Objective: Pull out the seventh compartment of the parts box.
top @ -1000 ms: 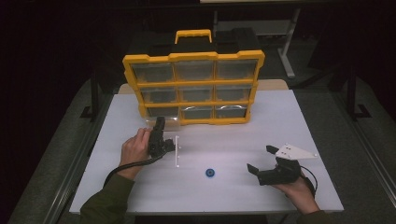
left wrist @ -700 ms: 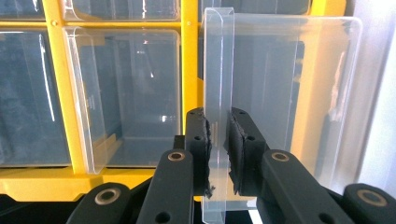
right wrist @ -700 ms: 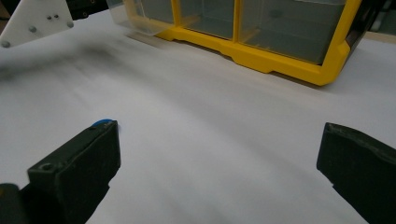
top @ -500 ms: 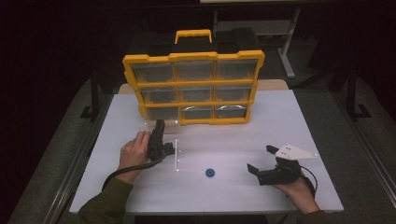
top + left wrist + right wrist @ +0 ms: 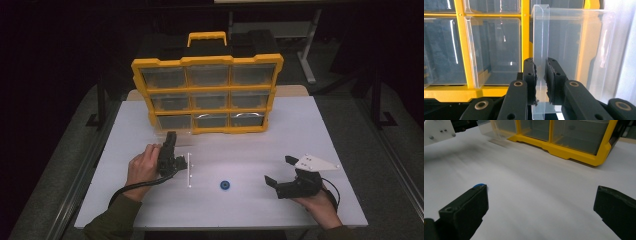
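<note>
high view: a white table (image 5: 320,130) stood in a dark room, with a yellow drawer organizer (image 5: 207,95) at its back and a small blue disc (image 5: 225,185) near the front. no writing was legible.

left gripper view: the left gripper (image 5: 541,72) pinched a clear drawer (image 5: 571,50) wall.

right gripper view: the right gripper (image 5: 541,207) was spread wide, the disc just beside one jaw.

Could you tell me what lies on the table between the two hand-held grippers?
In the high view, a small blue disc lies between the left hand-held gripper and the right hand-held gripper.

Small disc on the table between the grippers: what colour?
Blue. The small disc shows best in the high view, lying on the white table.
</note>
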`<state>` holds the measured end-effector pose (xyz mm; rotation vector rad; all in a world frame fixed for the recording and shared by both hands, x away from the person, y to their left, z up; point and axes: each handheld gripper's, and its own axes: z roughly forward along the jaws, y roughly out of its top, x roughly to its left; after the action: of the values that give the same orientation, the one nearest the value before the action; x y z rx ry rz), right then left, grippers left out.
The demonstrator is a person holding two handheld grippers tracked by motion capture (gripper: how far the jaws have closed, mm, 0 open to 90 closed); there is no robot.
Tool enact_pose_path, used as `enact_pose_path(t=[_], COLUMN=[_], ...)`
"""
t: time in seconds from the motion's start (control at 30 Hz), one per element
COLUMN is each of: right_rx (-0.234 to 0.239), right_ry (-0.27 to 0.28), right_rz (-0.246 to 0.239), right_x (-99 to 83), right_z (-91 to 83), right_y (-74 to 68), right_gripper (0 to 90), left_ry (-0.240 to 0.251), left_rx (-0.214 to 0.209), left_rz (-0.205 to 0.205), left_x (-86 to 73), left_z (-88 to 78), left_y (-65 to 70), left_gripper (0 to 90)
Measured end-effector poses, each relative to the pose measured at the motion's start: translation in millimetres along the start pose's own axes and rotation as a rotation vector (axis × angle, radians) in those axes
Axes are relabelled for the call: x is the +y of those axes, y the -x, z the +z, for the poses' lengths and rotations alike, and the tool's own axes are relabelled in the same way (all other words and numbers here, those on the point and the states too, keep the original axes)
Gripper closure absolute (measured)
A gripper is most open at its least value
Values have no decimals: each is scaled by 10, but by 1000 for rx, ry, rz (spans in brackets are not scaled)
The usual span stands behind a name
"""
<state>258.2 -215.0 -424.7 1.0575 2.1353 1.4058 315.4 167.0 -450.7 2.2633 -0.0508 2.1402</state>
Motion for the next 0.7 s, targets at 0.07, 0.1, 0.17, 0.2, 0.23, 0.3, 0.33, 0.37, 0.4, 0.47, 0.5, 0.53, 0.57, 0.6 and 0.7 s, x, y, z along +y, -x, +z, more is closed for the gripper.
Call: enact_pose_path(t=[0.07,0.1,0.17,0.2,0.23,0.3,0.33,0.37,0.4,0.47,0.5,0.53,0.57,0.6,0.7], right_rx=[0,-1,-1,-1,0,1,1,2,2,2,1,0,-1,-2,-3], right_ry=[1,1,1,0,0,2,2,1,1,2,0,0,0,1,2], right_rz=[1,0,0,0,0,0,0,1,1,3,2,3,-1,-2,5], right_x=[-1,-1,0,0,0,-1,-3,-4,-3,-5,-8,-10,-10,-7,1], right_z=[0,1,1,0,0,2,3,2,0,-2,-3,-4,-7,-10,-6], right_y=[1,1,1,1,0,-1,-1,-3,-5,-4,-1,-1,1,-1,-6], right_gripper=[0,0,0,0,0,0,0,0,0,0,0,0,0,0,0], left_ry=[-2,-2,7,11,15,14,11,13,14,13,15,13,13,15,18], left_rx=[-1,-2,1,2,2,1,1,2,2,1,1,0,0,-1,0], left_rz=[5,4,-7,-11,-18,-14,-14,-16,-16,-13,-14,-12,-11,-13,-11], left_x=[0,0,0,-1,-1,-2,-1,-1,-2,-3,-5,-6,-7,-7,-14], left_z=[-10,-13,-16,-18,-20,-31,-39,-44,-48,-58,-61,-66,-71,-75,-112], left_y=[-2,-3,4,7,10,9,9,11,10,4,6,5,6,8,6], left_gripper=[791,791,791,791,791,791,791,792,791,792,791,792,791,791,791])
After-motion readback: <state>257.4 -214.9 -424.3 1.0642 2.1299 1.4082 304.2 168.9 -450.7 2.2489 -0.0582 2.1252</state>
